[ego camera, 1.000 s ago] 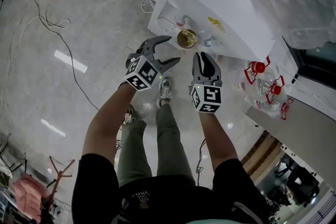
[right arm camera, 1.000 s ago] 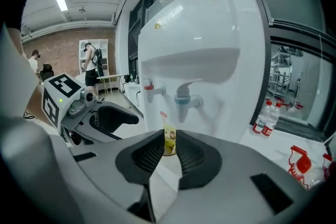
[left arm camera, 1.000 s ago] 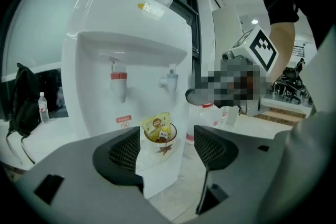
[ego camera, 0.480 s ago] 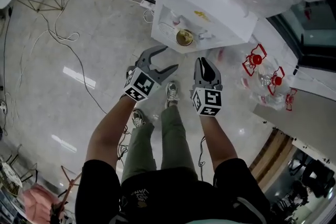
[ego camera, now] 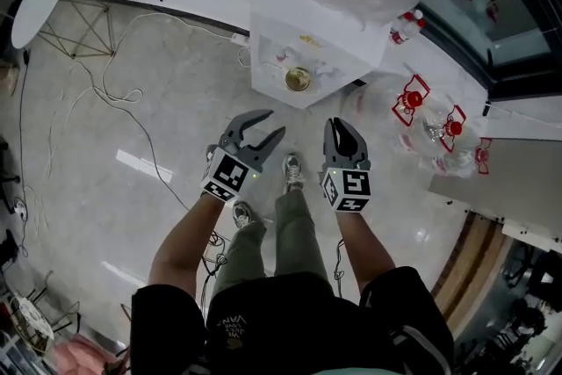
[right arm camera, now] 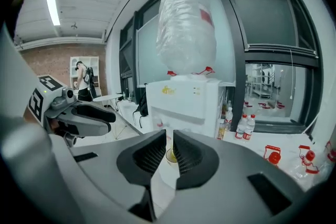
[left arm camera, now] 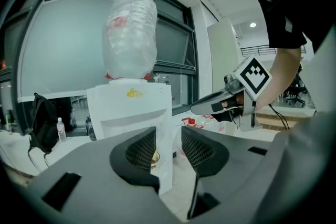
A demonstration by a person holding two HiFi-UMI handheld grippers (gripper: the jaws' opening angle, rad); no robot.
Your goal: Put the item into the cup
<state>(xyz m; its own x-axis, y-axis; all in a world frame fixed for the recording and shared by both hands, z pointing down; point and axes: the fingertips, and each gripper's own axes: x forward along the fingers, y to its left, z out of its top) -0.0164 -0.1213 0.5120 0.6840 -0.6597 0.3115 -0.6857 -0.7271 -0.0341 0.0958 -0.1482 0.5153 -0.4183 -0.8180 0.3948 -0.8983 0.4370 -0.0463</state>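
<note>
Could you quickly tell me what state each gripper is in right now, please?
Left gripper: open, jaws have just been closing, nothing between them.
Right gripper: closed, holding nothing.

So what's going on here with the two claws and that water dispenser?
A person stands facing a white water dispenser, holding a claw in each hand out towards it. A cup sits in the dispenser's tap recess. The left claw has just been closing partway with nothing between its jaws; the right claw is shut and empty too. Neither touches the cup, and no item is held.
</note>
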